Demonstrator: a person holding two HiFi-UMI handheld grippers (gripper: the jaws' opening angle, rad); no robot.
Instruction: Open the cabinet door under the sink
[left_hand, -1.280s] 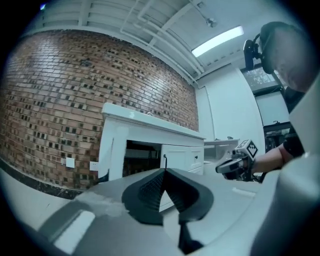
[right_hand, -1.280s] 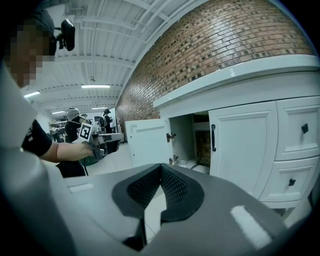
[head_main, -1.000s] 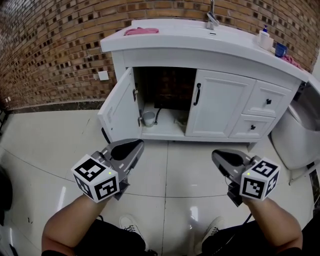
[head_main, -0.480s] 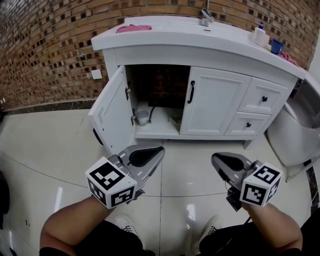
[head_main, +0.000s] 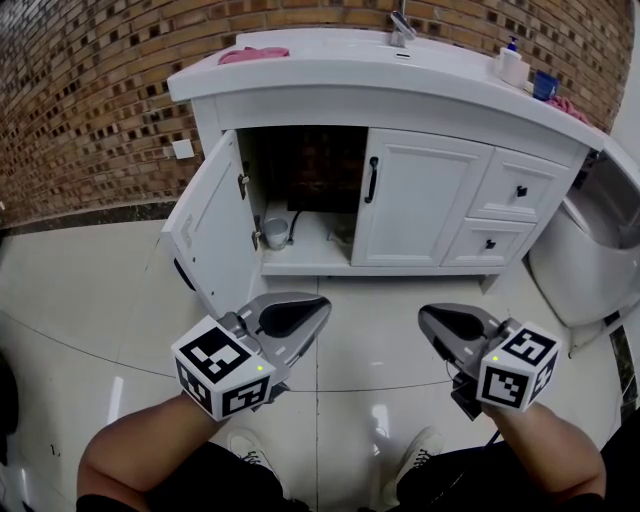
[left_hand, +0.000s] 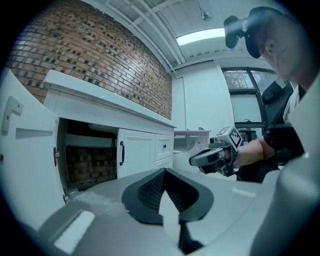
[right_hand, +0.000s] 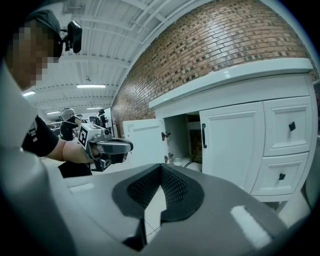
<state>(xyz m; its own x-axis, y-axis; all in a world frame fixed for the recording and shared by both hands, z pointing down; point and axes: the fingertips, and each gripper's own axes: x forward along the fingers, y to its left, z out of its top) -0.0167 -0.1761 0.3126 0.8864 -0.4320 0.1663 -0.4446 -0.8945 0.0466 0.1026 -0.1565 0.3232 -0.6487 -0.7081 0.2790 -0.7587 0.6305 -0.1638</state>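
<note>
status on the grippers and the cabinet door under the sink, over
Left gripper shut, empty. Right gripper shut, empty. Left door stands open, right door closed. Nothing in the way.

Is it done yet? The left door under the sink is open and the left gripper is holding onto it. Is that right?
Not quite. The left door is open, but the left gripper is not holding it: it is clear of the door, jaws shut on nothing, as the head view shows.
</note>
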